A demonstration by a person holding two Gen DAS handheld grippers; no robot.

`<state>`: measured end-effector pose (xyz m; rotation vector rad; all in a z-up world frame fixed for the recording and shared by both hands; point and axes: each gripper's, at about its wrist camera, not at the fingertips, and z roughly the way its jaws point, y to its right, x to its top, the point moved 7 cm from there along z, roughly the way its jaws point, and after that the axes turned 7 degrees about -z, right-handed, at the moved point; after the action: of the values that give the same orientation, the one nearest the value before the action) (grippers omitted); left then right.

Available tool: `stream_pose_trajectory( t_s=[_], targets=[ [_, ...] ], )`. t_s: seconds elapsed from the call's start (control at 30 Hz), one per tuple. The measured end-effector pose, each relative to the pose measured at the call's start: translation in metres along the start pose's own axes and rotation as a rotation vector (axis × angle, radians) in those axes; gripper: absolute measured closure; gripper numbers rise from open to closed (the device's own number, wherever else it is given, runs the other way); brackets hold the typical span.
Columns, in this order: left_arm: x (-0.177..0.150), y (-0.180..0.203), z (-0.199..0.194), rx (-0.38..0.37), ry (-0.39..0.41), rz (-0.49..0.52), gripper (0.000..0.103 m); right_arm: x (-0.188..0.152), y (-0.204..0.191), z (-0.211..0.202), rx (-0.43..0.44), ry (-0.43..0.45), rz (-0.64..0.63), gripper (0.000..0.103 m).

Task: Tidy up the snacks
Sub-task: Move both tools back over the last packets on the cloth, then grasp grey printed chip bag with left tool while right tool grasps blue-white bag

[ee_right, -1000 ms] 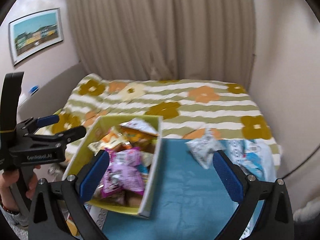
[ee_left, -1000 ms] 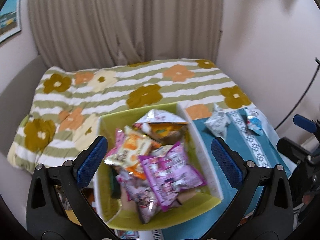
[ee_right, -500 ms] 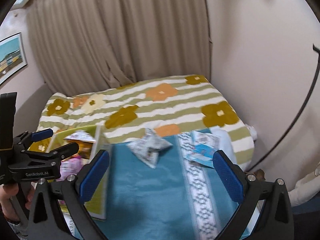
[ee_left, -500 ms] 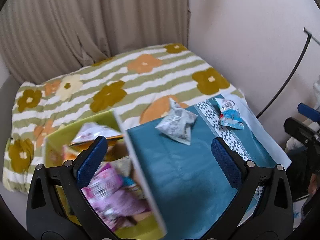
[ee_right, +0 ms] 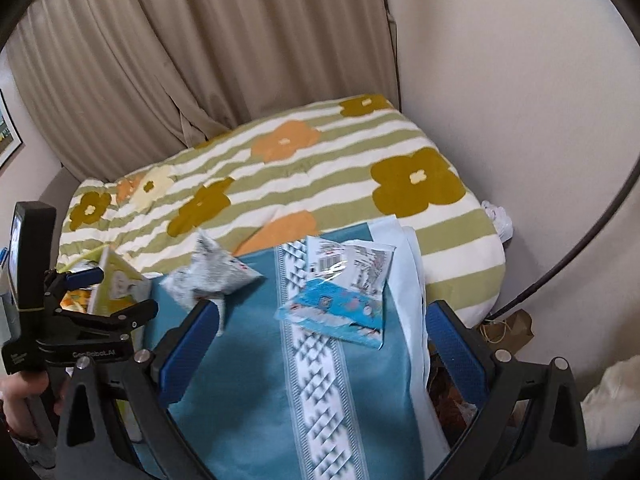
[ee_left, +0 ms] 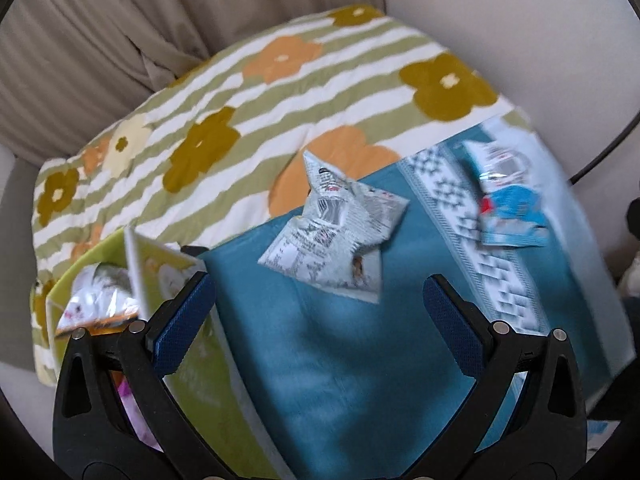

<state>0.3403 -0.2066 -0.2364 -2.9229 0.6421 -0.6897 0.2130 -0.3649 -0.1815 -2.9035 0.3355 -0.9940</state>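
Green box (ee_left: 192, 380) contents show only in left view; right view alone shows a hand (ee_right: 18, 396). Left gripper (ee_left: 320, 320) and right gripper (ee_right: 316, 344) both wide, empty, touching nothing.

Spread tongs (ee_left: 320, 304) above white packet (ee_left: 340, 228)

A teal cloth (ee_left: 352, 360) carries a grey-white snack packet (ee_left: 340, 232) and a blue one (ee_left: 508, 204).
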Motion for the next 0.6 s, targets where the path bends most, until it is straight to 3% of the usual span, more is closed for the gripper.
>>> stream_pose_trajectory(
  t_s=[0.13,0.33,0.6],
  targets=[
    [0.007,0.001,0.045,0.057,-0.066,0.026,0.0,0.001,0.01,0.037,0.019,-0.046,-0.012,0.0],
    [0.01,0.009,0.09,0.056,-0.137,0.068,0.0,-0.001,0.018,0.087,0.072,-0.124,-0.001,0.0],
    [0.01,0.018,0.112,0.043,-0.155,0.093,0.003,-0.006,0.018,0.123,0.094,-0.177,0.006,0.0]
  ],
)
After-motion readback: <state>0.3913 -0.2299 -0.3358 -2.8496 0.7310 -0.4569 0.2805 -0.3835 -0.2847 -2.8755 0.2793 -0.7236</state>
